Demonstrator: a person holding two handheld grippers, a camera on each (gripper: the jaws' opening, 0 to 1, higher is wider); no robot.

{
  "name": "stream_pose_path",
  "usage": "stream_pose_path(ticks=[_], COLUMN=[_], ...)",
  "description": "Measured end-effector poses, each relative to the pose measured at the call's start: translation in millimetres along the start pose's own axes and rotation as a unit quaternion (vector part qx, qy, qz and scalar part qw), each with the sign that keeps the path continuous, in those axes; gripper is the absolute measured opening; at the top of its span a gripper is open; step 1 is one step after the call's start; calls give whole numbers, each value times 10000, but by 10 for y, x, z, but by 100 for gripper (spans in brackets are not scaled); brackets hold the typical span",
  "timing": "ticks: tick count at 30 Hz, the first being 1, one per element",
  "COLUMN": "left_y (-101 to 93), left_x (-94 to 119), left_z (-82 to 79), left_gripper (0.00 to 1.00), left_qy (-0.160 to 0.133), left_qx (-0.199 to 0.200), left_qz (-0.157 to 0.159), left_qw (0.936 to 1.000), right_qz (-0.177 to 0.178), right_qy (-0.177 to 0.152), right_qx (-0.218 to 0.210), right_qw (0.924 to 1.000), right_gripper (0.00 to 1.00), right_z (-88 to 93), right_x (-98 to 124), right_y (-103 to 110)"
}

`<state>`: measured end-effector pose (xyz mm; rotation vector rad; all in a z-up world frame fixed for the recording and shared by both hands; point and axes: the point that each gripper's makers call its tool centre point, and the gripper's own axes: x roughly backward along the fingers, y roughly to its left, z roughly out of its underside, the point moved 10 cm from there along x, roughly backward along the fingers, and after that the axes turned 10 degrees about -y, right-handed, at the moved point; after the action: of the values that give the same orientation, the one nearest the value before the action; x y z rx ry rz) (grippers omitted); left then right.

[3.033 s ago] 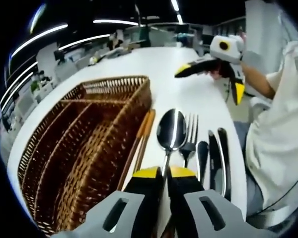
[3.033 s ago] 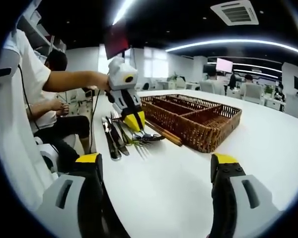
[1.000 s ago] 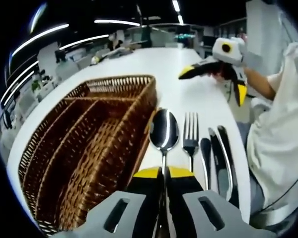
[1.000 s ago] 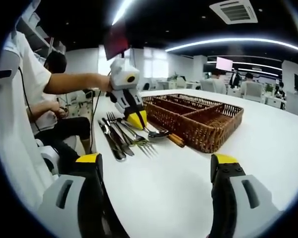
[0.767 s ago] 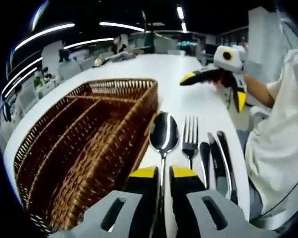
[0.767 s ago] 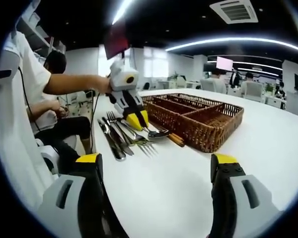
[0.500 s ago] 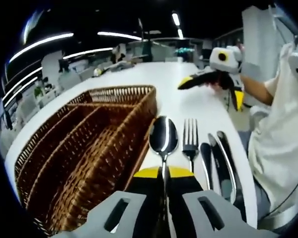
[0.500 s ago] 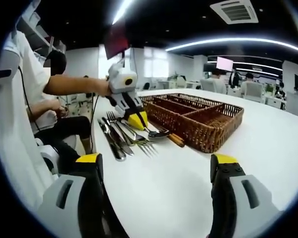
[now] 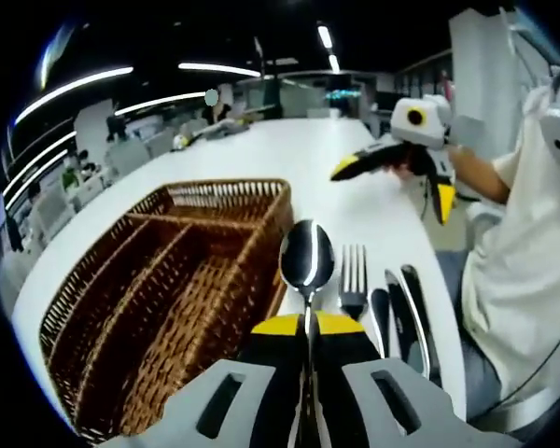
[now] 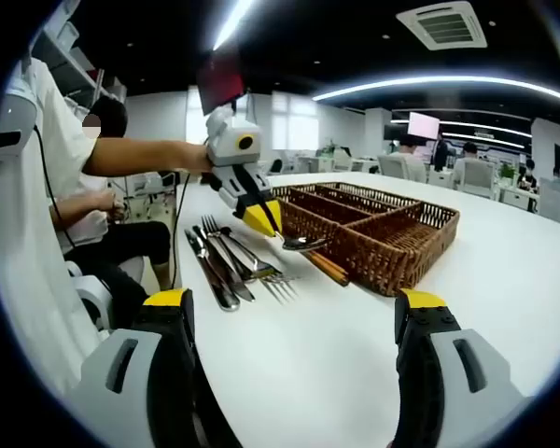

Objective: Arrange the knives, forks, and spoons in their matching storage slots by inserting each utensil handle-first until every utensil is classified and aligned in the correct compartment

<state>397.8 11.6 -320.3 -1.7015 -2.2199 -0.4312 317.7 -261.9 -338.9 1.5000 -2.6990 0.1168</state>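
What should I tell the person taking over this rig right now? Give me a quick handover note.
Left gripper: shut on the spoon, held above the table beside the wicker tray.
Right gripper: open, holding nothing, hovering over the white table.
On the table by the tray: a fork, knives and wooden chopsticks.
Done: the spoon is picked up. The tray's compartments look empty from here.
Left: slot the spoon handle-first, then sort the fork and knives into their compartments.
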Motion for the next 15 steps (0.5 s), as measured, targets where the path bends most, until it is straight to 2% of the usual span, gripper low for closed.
stream_pose_path(ticks=[9,10,15], left_y=[14,75,105], left_x=[128,175,224], left_z=[-44,-50,-82], left_gripper=[2,2,2], left_qy=[102,121,182], left_qx=[-27,4,-64], left_qz=[-190,-192,-272], left_qw=[9998,9997,9994], right_qz=[-41,-47,-16], right_qy=[-79,-88,-139], right_qx=[-3,-6,59], right_qw=[10000,10000,9999], right_gripper=[91,91,92], right_z=[-17,-22,-60], right_x=[-12,-16,-24], right_y=[1,0,-3])
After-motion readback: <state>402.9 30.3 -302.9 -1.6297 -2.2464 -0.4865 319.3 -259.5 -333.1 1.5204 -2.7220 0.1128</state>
